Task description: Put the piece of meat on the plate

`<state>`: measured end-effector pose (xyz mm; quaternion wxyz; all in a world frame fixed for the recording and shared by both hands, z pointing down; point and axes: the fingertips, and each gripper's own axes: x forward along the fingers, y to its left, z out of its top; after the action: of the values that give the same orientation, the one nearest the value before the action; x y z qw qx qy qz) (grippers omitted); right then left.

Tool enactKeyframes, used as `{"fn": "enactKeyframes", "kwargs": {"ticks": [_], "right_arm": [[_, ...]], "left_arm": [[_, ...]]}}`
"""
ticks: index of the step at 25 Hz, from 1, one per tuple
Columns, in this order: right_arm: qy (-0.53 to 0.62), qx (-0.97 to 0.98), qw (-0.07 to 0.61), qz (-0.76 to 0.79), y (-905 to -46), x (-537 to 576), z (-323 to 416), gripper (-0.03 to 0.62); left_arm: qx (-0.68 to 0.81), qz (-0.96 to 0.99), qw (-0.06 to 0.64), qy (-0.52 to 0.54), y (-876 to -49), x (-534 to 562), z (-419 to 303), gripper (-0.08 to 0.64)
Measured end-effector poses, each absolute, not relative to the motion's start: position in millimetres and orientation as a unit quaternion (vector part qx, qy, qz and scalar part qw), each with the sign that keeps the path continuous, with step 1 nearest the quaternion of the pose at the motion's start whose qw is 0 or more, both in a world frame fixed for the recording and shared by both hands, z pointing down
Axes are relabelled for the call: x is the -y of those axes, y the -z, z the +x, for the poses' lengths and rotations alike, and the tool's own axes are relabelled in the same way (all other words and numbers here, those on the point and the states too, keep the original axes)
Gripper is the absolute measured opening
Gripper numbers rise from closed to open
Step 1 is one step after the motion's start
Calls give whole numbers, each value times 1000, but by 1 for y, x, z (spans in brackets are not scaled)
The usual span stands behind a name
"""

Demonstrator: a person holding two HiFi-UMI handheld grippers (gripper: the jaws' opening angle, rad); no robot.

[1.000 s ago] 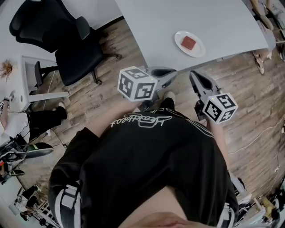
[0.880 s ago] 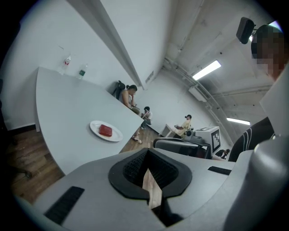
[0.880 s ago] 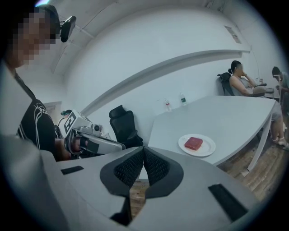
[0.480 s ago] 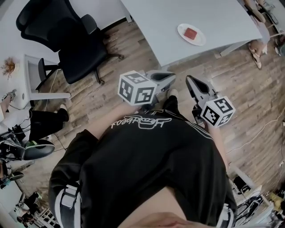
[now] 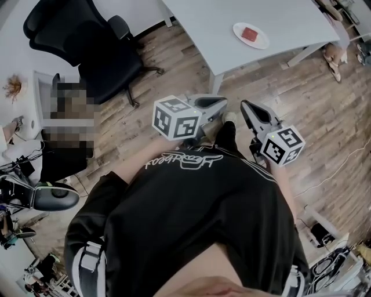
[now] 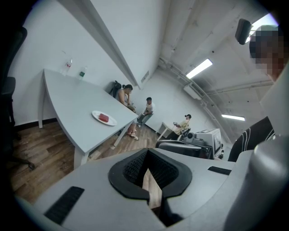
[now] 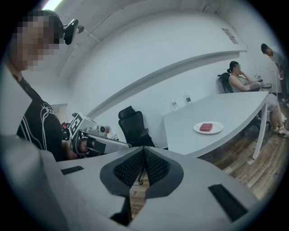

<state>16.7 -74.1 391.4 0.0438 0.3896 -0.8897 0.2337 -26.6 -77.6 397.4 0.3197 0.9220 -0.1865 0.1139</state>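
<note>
A red piece of meat [image 5: 250, 33] lies on a white plate [image 5: 259, 40] near the front edge of a pale table [image 5: 278, 17]. The left gripper view shows the meat [image 6: 104, 117] on the plate [image 6: 111, 121] far off, and so does the right gripper view, with the meat [image 7: 206, 127] on the plate [image 7: 216, 129]. My left gripper [image 5: 223, 104] and right gripper [image 5: 246, 108] are held close to the person's chest over the wooden floor, well short of the table. Both are shut with nothing between the jaws.
A black office chair [image 5: 87, 52] stands left of the table. A white desk [image 5: 40, 110] is at the far left. Several people sit beyond the table's far end [image 6: 135, 108]. Cables and gear lie on the floor at lower right [image 5: 324, 232].
The table with the plate has slid further up and away in the head view. Both grippers stay shut at the person's chest as the person backs away from the table.
</note>
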Motion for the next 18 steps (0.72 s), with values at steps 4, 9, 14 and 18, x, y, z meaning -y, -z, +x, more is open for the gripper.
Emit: {"fn": "enactKeyframes", "kwargs": {"ticks": [4, 9, 14, 18], "right_arm": [[-242, 888, 34, 389, -392, 64, 19, 9], [-242, 891, 29, 384, -389, 55, 21, 9], [-226, 897, 34, 377, -384, 51, 14, 9], [-229, 896, 40, 378, -387, 49, 14, 9]], "left_arm": [[184, 923, 320, -110, -397, 71, -27, 8], [181, 924, 320, -106, -394, 65, -26, 8], [179, 925, 318, -108, -395, 61, -27, 8], [176, 925, 319, -109, -396, 61, -26, 8]]}}
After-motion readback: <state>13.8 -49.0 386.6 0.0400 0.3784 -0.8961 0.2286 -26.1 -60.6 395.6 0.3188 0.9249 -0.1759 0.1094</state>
